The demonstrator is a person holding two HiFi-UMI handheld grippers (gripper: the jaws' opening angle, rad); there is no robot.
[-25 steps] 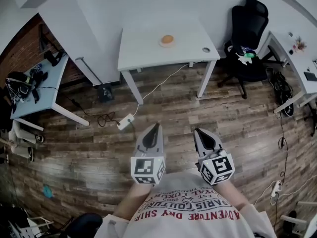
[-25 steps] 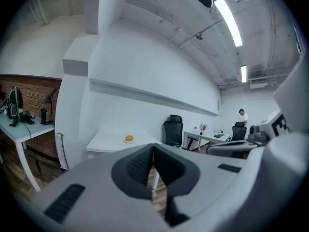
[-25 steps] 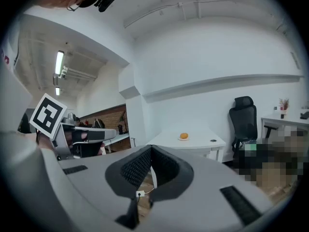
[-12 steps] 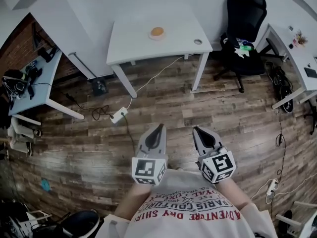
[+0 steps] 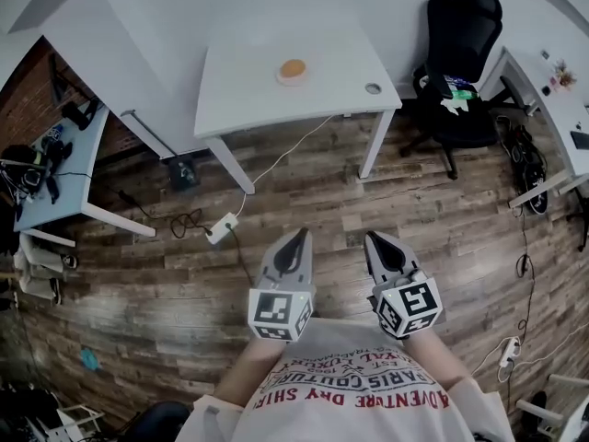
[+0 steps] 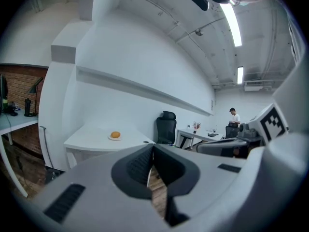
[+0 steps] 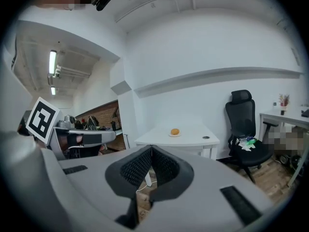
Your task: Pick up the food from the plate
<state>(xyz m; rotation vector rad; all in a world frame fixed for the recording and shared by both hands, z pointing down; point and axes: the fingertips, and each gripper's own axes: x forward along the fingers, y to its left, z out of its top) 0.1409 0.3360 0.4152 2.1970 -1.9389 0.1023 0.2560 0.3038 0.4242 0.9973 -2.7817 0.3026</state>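
You hold the left gripper (image 5: 297,238) and the right gripper (image 5: 375,240) side by side just ahead of your chest, both aimed forward and a little downward over the wooden floor (image 5: 433,201), well apart from the white bench (image 5: 244,95). The left gripper's fingers (image 6: 137,166) are clenched tip to tip with nothing between them. The right gripper's fingers (image 7: 137,167) are pressed together the same way and are just as empty. The food (image 5: 293,66), a round orange-brown piece, sits on a small plate (image 5: 281,77) toward the far side of the bench, about midway along its width. A small round grommet (image 5: 373,88) marks the bench top near its right front corner. A black office chair (image 5: 460,53) stands just to the right of the bench, with something pale and green lying on its seat. A cable drops from the bench and runs to a white power strip (image 5: 219,231) on the floor in front of it. In the left gripper view a person (image 6: 233,116) stands far off in the background.
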